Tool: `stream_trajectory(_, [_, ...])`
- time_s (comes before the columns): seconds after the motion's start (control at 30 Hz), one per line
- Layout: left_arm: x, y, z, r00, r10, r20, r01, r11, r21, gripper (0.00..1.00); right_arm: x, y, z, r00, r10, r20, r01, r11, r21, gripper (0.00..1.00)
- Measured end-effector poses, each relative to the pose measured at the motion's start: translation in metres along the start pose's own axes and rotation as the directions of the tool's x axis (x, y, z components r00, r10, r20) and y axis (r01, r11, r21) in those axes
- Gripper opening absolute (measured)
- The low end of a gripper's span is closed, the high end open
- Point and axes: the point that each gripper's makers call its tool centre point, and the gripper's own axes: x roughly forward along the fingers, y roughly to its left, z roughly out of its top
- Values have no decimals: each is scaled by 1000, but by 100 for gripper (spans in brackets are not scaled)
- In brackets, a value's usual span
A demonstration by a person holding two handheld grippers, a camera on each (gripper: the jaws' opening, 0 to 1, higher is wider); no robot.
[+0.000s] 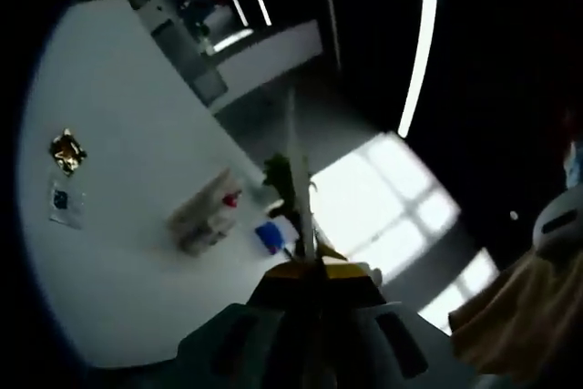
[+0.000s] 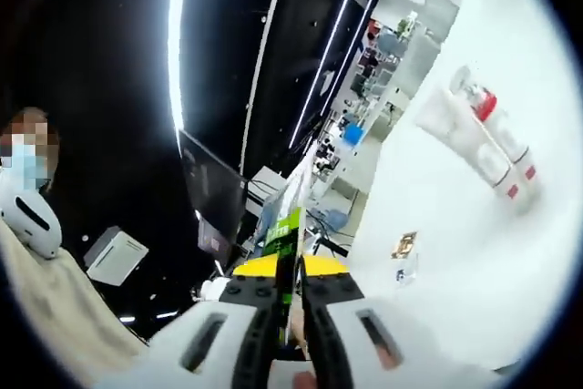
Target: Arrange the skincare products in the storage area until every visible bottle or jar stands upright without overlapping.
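Left gripper [image 1: 310,257] has its jaws pressed together, holding nothing; right gripper [image 2: 291,266] is likewise closed and empty; the skincare tubes [image 1: 202,214] lie clustered on the white table [image 1: 118,134], well apart from both grippers.

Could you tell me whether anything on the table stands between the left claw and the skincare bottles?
Nothing visible does. The left claw points toward the cluster of skincare bottles on the white table, with bare tabletop around them; two small packets lie well off to the side.
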Motion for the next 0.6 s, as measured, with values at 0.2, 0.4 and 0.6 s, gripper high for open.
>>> stream_trajectory(0.2, [4,16,2,999,33,4,-33,999,-37,0,1,-13,-1,999,-36,-35,35,999,-42,37])
stream_trajectory(0.4, [13,36,6,998,61,14,-59,994,-90,0,-1,-28,-7,991,-88,-101,74,989,-128,53])
stream_trajectory(0.6, [23,59,3,995,103,-11,-103,988,-116,0,-6,-49,-10,975,-169,-147,137,969,-205,67])
